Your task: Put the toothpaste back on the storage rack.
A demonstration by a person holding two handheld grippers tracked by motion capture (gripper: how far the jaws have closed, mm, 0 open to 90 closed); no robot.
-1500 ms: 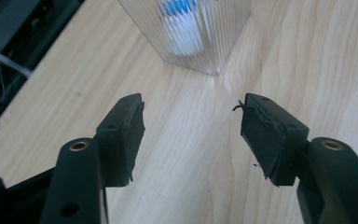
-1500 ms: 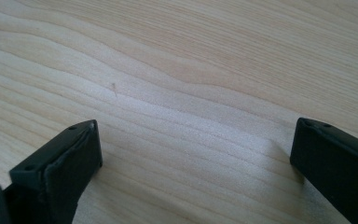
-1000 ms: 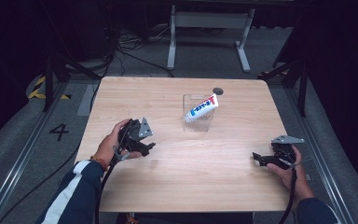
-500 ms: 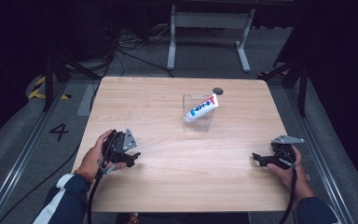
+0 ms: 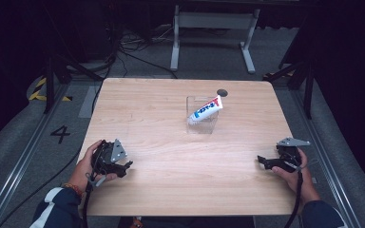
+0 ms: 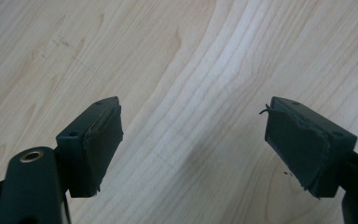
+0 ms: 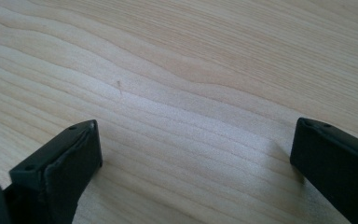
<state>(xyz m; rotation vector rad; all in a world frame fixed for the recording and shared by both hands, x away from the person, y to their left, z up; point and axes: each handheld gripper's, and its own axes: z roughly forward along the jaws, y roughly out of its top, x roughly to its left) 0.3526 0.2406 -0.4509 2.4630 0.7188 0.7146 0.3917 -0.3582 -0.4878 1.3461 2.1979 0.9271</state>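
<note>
High view shows both grippers, left gripper point(image 5: 123, 167) and right gripper point(image 5: 262, 162), resting with jaws apart and empty, toothpaste tube point(image 5: 205, 109) already in clear container point(image 5: 202, 124) toward 12 o'clock; probably finished.

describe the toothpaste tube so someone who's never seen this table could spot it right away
Start at the wooden table and look toward its far edge, a little right of centre, where a clear plastic container stands. The toothpaste tube leans in it, its flat end sticking out over the rim. It is white with red and blue print, the most colourful thing on the table.
</note>
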